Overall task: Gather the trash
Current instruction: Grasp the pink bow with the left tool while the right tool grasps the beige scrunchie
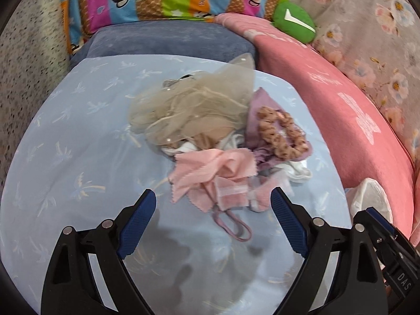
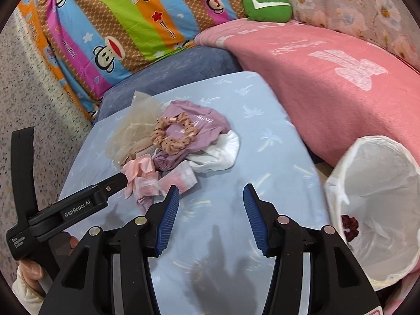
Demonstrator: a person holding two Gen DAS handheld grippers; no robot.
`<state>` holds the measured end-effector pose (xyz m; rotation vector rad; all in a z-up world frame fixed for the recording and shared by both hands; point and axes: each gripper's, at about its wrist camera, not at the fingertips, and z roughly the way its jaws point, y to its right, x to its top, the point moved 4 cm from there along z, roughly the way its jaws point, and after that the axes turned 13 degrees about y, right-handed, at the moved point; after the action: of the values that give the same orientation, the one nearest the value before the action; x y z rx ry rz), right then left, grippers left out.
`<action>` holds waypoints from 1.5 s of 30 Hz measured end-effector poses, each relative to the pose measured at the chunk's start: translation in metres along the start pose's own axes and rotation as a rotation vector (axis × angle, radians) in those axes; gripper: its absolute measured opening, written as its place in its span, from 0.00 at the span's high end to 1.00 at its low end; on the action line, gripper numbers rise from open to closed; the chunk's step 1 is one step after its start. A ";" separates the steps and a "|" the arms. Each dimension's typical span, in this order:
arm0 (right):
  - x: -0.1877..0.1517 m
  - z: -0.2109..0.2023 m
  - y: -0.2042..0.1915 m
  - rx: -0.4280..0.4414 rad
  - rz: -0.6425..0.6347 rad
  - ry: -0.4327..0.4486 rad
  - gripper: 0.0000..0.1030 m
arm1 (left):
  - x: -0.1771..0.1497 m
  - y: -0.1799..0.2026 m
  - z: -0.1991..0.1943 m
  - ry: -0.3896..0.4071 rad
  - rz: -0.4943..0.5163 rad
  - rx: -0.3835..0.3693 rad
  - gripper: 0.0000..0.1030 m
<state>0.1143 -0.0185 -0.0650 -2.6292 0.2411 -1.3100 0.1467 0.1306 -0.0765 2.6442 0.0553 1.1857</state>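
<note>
A heap of scraps lies on the light blue pillow: beige tulle, a brown scrunchie on purple cloth, white cloth and pink cloth. My left gripper is open, hovering just short of the pink cloth. In the right wrist view the heap lies ahead and left. My right gripper is open and empty over the pillow. A white-lined trash bin stands at right with a dark red scrunchie inside. The left gripper's body reaches toward the pink cloth.
A pink blanket lies to the right, a striped monkey-print quilt behind, a green plush at the back, and a blue cushion under the pillow. A speckled floor lies to the left.
</note>
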 end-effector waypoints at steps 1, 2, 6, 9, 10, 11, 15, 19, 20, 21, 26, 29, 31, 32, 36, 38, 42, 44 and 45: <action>-0.001 0.006 -0.003 0.004 -0.001 -0.008 0.51 | 0.001 -0.002 0.002 -0.003 -0.007 0.002 0.17; 0.000 0.009 -0.003 0.006 -0.001 -0.013 0.51 | 0.001 -0.004 0.005 -0.006 -0.011 0.001 0.17; -0.003 0.024 -0.011 0.008 -0.006 -0.031 0.51 | 0.006 -0.006 0.017 -0.020 -0.017 -0.012 0.17; -0.001 0.033 -0.012 0.003 -0.005 -0.037 0.51 | 0.007 -0.005 0.029 -0.040 -0.025 -0.025 0.18; 0.001 0.035 -0.010 0.001 -0.001 -0.037 0.51 | 0.008 -0.005 0.032 -0.048 -0.032 -0.033 0.18; 0.003 0.037 -0.010 -0.001 0.003 -0.035 0.51 | 0.008 -0.004 0.035 -0.052 -0.037 -0.039 0.18; 0.015 0.048 -0.009 -0.004 0.021 -0.023 0.51 | 0.007 -0.001 0.046 -0.077 -0.038 -0.073 0.32; 0.031 0.061 -0.011 -0.008 0.025 -0.002 0.51 | 0.001 -0.005 0.056 -0.121 -0.051 -0.091 0.58; 0.034 0.063 -0.012 -0.009 0.024 0.003 0.51 | 0.000 -0.007 0.057 -0.129 -0.055 -0.098 0.68; 0.040 0.068 -0.014 -0.010 0.023 0.007 0.51 | -0.001 -0.009 0.057 -0.134 -0.059 -0.103 0.71; 0.050 0.093 -0.020 -0.005 0.029 0.001 0.52 | -0.003 -0.014 0.053 -0.140 -0.066 -0.108 0.89; 0.045 0.113 -0.021 0.000 0.035 -0.048 0.62 | -0.005 -0.021 0.050 -0.142 -0.073 -0.106 0.91; 0.036 0.122 -0.023 0.006 0.033 -0.082 0.71 | -0.006 -0.025 0.047 -0.143 -0.074 -0.103 0.91; 0.031 0.125 -0.024 0.006 0.030 -0.096 0.78 | -0.007 -0.027 0.045 -0.143 -0.073 -0.100 0.92; 0.017 0.122 -0.022 0.018 0.039 -0.115 0.89 | -0.009 -0.030 0.038 -0.139 -0.067 -0.093 0.92; 0.015 0.117 -0.022 0.024 0.041 -0.114 0.92 | -0.009 -0.029 0.033 -0.132 -0.064 -0.094 0.92; 0.018 0.098 -0.021 0.034 0.046 -0.086 0.92 | -0.003 -0.017 0.026 -0.109 -0.049 -0.105 0.92; 0.022 0.085 -0.020 0.036 0.048 -0.063 0.92 | 0.002 -0.009 0.020 -0.092 -0.036 -0.114 0.92; 0.024 0.080 -0.019 0.037 0.050 -0.053 0.92 | 0.003 -0.005 0.016 -0.083 -0.030 -0.121 0.92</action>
<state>0.1939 0.0024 -0.0889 -2.6059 0.2700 -1.2152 0.1610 0.1331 -0.0856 2.5736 0.0086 1.0348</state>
